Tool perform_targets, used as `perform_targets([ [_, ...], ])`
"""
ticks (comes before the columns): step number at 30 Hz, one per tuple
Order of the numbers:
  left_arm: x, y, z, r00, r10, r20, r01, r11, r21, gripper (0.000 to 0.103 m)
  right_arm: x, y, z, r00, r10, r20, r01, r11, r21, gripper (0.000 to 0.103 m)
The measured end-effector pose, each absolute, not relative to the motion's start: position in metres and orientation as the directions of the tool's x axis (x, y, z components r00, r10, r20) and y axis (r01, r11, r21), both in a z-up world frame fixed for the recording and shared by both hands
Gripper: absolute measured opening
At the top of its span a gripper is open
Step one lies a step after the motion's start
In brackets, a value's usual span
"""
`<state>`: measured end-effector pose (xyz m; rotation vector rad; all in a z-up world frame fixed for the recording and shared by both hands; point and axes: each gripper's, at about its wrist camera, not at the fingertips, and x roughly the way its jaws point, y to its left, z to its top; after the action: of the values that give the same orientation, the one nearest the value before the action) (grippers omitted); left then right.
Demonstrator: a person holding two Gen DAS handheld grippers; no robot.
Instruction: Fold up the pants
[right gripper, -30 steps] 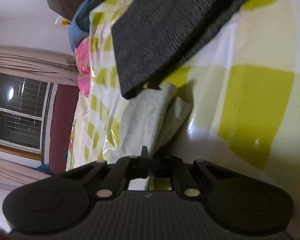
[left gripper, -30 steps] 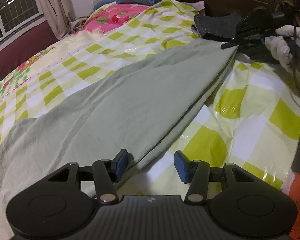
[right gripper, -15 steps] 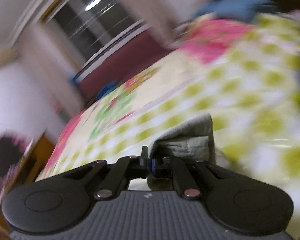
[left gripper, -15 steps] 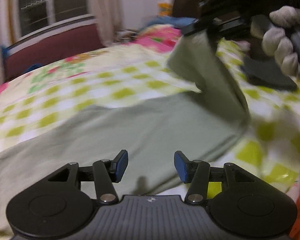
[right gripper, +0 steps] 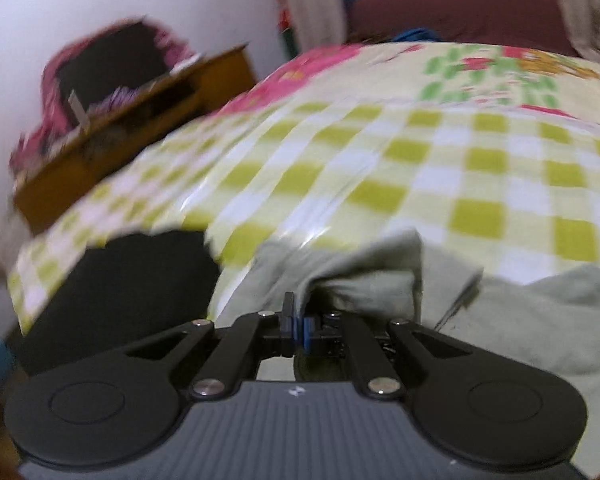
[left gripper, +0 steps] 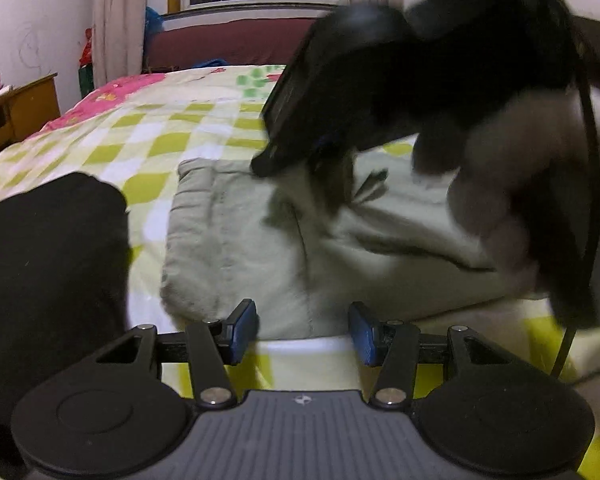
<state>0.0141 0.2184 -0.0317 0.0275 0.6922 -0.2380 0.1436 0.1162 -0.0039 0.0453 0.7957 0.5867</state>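
While the pants (left gripper: pixel 236 240) lie in a pale green heap on the checked bedspread (left gripper: pixel 168 136), the whole matter turns on where the carried end sits against the part already down. Starting at the far left of the left wrist view, a black cloth (left gripper: pixel 48 264) covers the lower left, just beside the pants' gathered waistband end. The left gripper (left gripper: pixel 303 330) sits at the bottom centre, its blue pads spread apart and empty, with the near edge of the pants just beyond the tips and running between them; the long axis of the garment looks to run from centre off toward the right of the frame. Further right and higher, the right gripper (left gripper: pixel 332 160) comes down out of the upper right, held by a gloved hand (left gripper: pixel 500 208), blurred. In the right wrist view its pads are pressed together, pinching a bunched fold of the green fabric (right gripper: pixel 364 284) at the bottom centre, with the rest of the pants spreading to the lower right and the black cloth at lower left. I would judge the right one to be mid-fold, laying one end over the other, and the left, nearer the waistband edge, best placed to pin or square that edge. Sloppy alignment of the layers seems the risk.
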Motion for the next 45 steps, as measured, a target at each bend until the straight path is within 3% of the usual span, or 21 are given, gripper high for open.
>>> perform_targets([
  [6,0.009,0.225,-0.035,0.751,-0.221,-0.622,0.225,0.972,-0.073,0.064,0.108,0.148,-0.018,0.596,0.446,-0.668,-0.597,0.802,0.003,0.004],
  [9,0.006,0.227,-0.036,0.754,-0.228,-0.616,0.223,0.971,-0.086,0.064,0.106,0.152,-0.018,0.62,0.436,-0.652,-0.608,0.792,-0.049,0.004],
  [14,0.009,0.23,-0.038,0.759,-0.237,-0.607,0.221,0.97,-0.103,0.064,0.125,0.134,-0.019,0.587,0.445,-0.677,-0.538,0.839,0.084,0.008],
  [22,0.008,0.235,-0.039,0.763,-0.247,-0.597,0.219,0.968,-0.122,0.064,0.161,0.088,-0.017,0.569,0.525,-0.633,-0.27,0.846,0.46,0.018],
  [25,0.006,0.237,-0.039,0.764,-0.251,-0.595,0.216,0.968,-0.132,0.064,0.177,0.077,-0.022,0.548,0.552,-0.628,-0.144,0.802,0.579,0.019],
  [26,0.006,0.237,-0.038,0.763,-0.253,-0.594,0.215,0.967,-0.135,0.064,0.18,0.079,-0.022,0.546,0.538,-0.642,-0.13,0.812,0.569,0.014],
  [28,0.003,0.238,-0.037,0.763,-0.251,-0.595,0.213,0.968,-0.134,0.064,0.173,0.096,-0.014,0.571,0.487,-0.661,-0.239,0.869,0.434,0.004],
  [30,-0.003,0.241,-0.035,0.765,-0.244,-0.595,0.21,0.969,-0.128,0.064,0.146,0.122,0.002,0.594,0.5,-0.63,-0.454,0.855,0.251,0.004],
  [33,-0.015,0.247,-0.033,0.761,-0.24,-0.603,0.204,0.971,-0.129,0.064,0.076,0.162,0.011,0.614,0.557,-0.558,-0.756,0.619,-0.214,0.004],
  [35,-0.019,0.249,-0.037,0.751,-0.233,-0.618,0.194,0.972,-0.131,0.064,0.052,0.173,-0.002,0.596,0.569,-0.566,-0.801,0.471,-0.37,0.004],
  [38,-0.019,0.25,-0.045,0.741,-0.211,-0.638,0.168,0.977,-0.128,0.064,0.062,0.176,-0.017,0.588,0.523,-0.617,-0.795,0.515,-0.321,0.004],
  [45,-0.013,0.257,-0.039,0.752,-0.216,-0.623,0.155,0.976,-0.152,0.064,0.087,0.167,-0.011,0.611,0.495,-0.618,-0.737,0.64,-0.217,0.004],
])
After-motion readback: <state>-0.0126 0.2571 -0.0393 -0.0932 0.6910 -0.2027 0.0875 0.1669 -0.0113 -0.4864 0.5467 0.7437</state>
